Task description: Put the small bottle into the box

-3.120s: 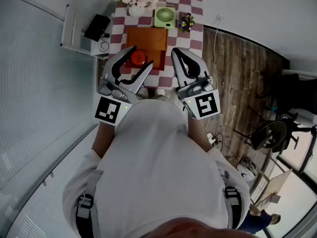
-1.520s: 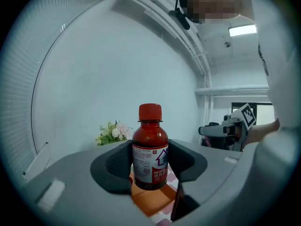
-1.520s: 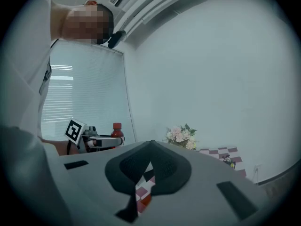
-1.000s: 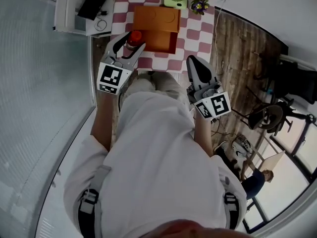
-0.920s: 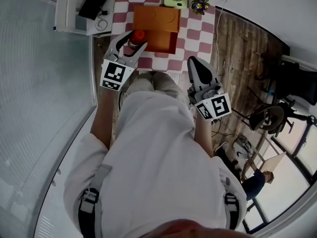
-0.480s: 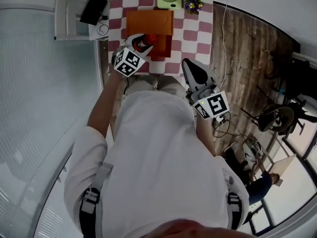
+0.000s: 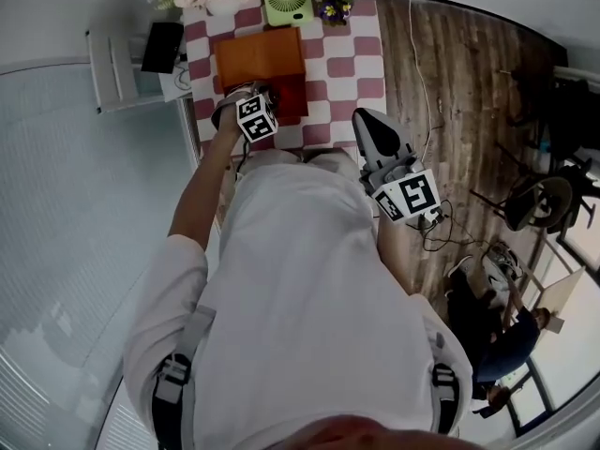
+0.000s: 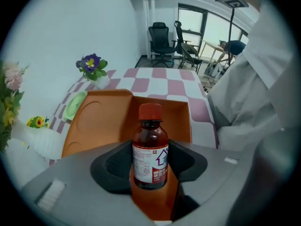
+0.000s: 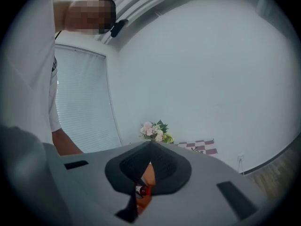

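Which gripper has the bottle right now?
The left gripper: its jaws are closed on the small bottle, in front of the orange box. The right gripper is shut on nothing.

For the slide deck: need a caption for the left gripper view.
Left tool grips the small bottle upright over the open orange box.

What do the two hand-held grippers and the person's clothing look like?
Both the left hand-held gripper and right hand-held gripper have grey tapering jaws with dark pads; each carries a white cube printed with black square markers. The person wears a white short-sleeved shirt with dark buckled shoulder straps.
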### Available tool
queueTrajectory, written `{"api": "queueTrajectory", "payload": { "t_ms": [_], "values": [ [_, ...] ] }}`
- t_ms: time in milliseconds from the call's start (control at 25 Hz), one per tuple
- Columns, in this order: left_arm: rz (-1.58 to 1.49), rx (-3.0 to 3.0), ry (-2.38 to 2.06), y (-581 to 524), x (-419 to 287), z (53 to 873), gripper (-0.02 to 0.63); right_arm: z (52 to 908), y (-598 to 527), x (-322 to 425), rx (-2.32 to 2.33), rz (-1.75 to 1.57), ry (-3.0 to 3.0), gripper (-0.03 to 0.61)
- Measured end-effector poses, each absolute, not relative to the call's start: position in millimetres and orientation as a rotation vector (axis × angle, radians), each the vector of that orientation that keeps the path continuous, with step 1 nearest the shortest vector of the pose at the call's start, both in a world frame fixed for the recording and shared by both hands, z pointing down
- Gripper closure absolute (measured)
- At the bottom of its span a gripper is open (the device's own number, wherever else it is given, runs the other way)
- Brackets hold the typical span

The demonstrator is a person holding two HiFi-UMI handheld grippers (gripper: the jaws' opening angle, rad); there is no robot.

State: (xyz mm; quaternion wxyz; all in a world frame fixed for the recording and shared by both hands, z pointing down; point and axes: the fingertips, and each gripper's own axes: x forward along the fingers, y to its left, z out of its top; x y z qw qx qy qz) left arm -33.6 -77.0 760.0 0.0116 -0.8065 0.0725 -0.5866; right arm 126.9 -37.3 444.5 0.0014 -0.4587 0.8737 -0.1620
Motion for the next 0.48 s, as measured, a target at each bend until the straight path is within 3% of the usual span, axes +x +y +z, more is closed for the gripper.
{"api": "queueTrajectory", "payload": {
  "t_ms": [480],
  "values": [
    [-2.156, -2.235, 0.052, -71, -42, 815, 0.393, 448, -21, 149, -1.571, -0.528, 2.665, 0.577]
  ]
}}
